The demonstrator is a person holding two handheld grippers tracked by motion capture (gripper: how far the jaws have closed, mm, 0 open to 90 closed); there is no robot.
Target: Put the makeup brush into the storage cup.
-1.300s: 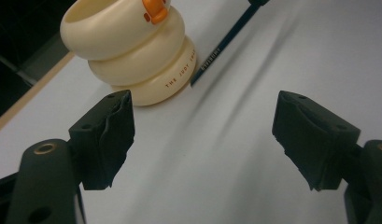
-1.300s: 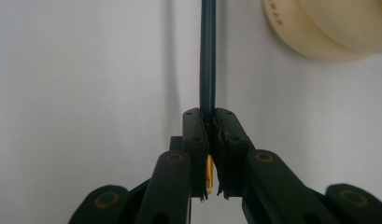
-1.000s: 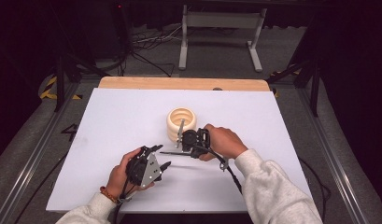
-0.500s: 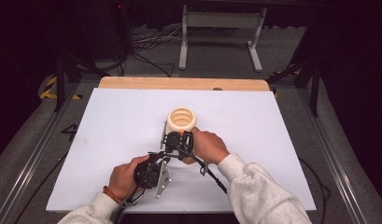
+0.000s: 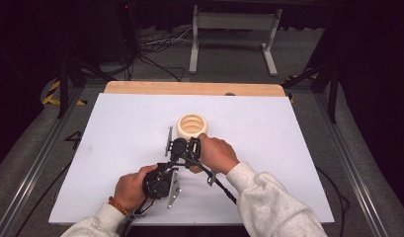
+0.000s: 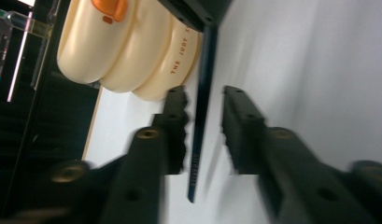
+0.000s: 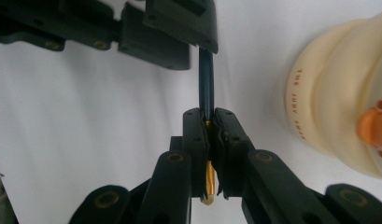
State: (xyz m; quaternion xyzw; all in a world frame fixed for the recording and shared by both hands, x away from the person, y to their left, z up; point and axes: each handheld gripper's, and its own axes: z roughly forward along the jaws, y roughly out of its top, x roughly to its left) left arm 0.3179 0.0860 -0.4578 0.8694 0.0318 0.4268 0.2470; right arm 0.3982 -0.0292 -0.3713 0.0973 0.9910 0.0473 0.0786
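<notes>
My right gripper (image 7: pixel 208 154) is pinched tight on the pen (image 7: pixel 206 88) near its gold end, held level just above the table (image 5: pixel 288 148), beside the cream holder (image 5: pixel 192 126); left gripper (image 6: pixel 203 126) straddles the barrel's other end, pads apart w/ gaps both sides, jaws just been opening after a squeeze; prob. lining up to pull the pen apart.

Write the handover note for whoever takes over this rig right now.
Right gripper: shut on the gold-tipped end of the dark pen.
Left gripper: its fingers have just been opening; the pen's other end lies between them, not clamped.
Cream ribbed holder: upright on the white table just beyond the grippers, something orange inside.
Done: pen lifted, held by the right.
Left: probably draw the left away and place the pen in the holder.
</notes>
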